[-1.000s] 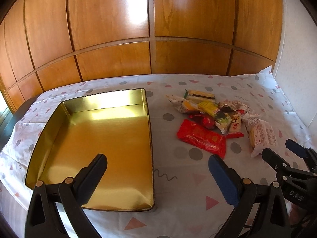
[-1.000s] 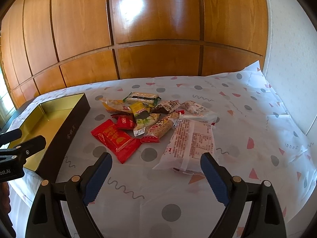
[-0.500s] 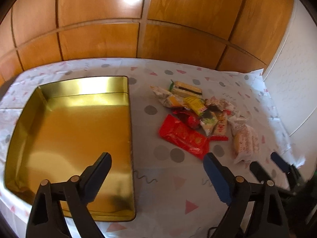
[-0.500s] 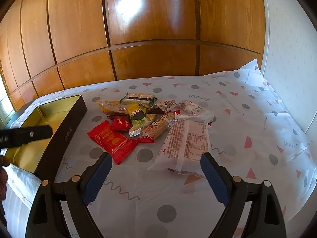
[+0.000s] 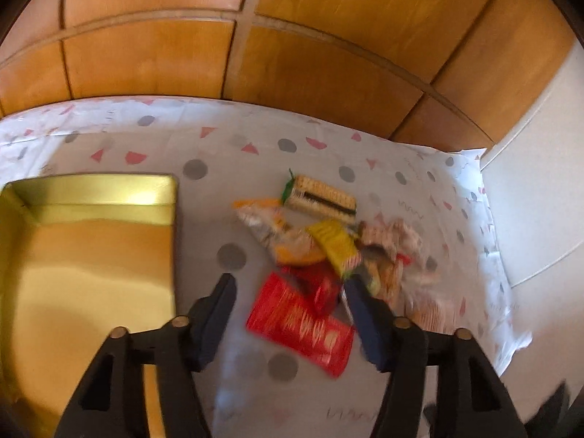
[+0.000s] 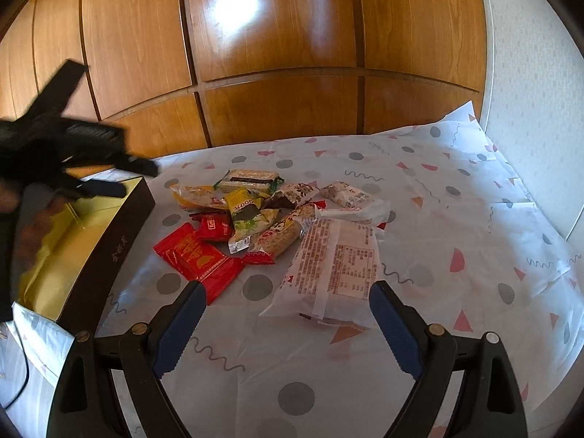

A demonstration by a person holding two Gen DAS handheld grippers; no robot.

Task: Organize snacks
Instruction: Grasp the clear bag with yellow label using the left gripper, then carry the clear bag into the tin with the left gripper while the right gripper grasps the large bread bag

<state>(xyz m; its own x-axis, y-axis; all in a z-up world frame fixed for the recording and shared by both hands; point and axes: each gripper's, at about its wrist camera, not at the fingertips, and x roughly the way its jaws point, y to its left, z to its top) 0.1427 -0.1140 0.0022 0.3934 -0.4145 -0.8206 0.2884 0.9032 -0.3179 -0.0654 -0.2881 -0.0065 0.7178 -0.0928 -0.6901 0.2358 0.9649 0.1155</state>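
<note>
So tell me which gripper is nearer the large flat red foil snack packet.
Left. The left gripper hangs over the large flat red foil snack packet, its open fingers either side. The right gripper sits open nearer the big white packet, red packet off its left finger.

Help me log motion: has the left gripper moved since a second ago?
Yes. The left gripper has swung right, from over the gold rectangular tin box toward the big red snack packet.

We see a patterned tablecloth (image 6: pixel 419 197) with dots and triangles. Behind it stands wooden panelling (image 6: pixel 277 36). A pale wall (image 6: pixel 540 73) lies rightward.
</note>
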